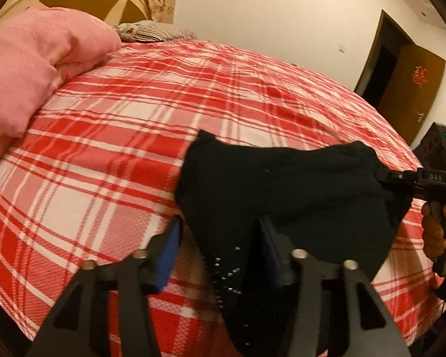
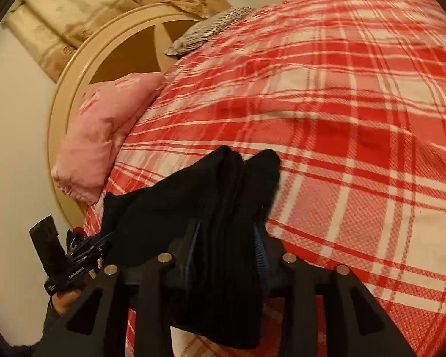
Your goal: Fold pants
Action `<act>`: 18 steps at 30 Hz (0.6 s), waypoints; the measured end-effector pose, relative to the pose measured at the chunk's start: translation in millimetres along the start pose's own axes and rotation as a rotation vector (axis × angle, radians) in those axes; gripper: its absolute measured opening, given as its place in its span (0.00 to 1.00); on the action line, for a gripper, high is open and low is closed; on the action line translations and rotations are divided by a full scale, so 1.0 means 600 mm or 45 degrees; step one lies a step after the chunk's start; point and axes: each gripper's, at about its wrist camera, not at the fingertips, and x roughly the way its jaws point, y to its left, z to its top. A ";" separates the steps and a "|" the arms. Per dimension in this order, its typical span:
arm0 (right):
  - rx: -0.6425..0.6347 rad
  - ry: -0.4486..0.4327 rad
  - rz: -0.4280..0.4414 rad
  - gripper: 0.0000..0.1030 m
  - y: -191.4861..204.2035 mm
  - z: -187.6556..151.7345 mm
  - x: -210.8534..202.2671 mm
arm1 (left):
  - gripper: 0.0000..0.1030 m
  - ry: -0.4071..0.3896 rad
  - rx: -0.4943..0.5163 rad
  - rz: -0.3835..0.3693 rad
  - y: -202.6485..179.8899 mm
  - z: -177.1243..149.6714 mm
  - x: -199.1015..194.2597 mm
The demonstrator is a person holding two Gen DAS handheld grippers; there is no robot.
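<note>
**Above the bed: pants held between two grips**

Above the plaid bed (image 1: pixel 133 113), the right hand-held gripper (image 2: pixel 226 255) pinches bunched black pants (image 1: pixel 282 184); the left hand-held gripper (image 1: pixel 220 238) stands half-open around cloth. Best keep both edges level, taut, lowering evenly.

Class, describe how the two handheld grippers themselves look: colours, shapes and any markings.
Both grippers are matte black, with angular linkage arms joined by round silver pins. The left gripper has blue finger pads; the right gripper has ridged blue pads. Seen from the left wrist view, the right gripper's body carries white lettering reading DAS and a small green light.
</note>
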 end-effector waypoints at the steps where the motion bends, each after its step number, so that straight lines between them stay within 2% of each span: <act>1: 0.005 0.004 -0.008 0.35 -0.002 0.000 0.002 | 0.60 -0.003 -0.006 0.001 0.002 0.002 0.002; 5: 0.039 0.014 -0.026 0.39 -0.018 -0.004 0.005 | 0.71 -0.015 -0.004 0.047 0.007 0.003 0.002; 9: 0.033 0.010 -0.033 0.41 -0.021 -0.007 0.012 | 0.77 -0.024 -0.009 0.080 0.009 0.000 0.000; 14: 0.027 0.007 -0.067 0.42 -0.014 -0.007 0.011 | 0.80 -0.036 -0.023 0.110 0.009 -0.006 -0.007; 18: 0.013 -0.004 -0.118 0.46 -0.006 -0.007 0.010 | 0.89 -0.042 -0.047 0.137 0.015 -0.009 -0.006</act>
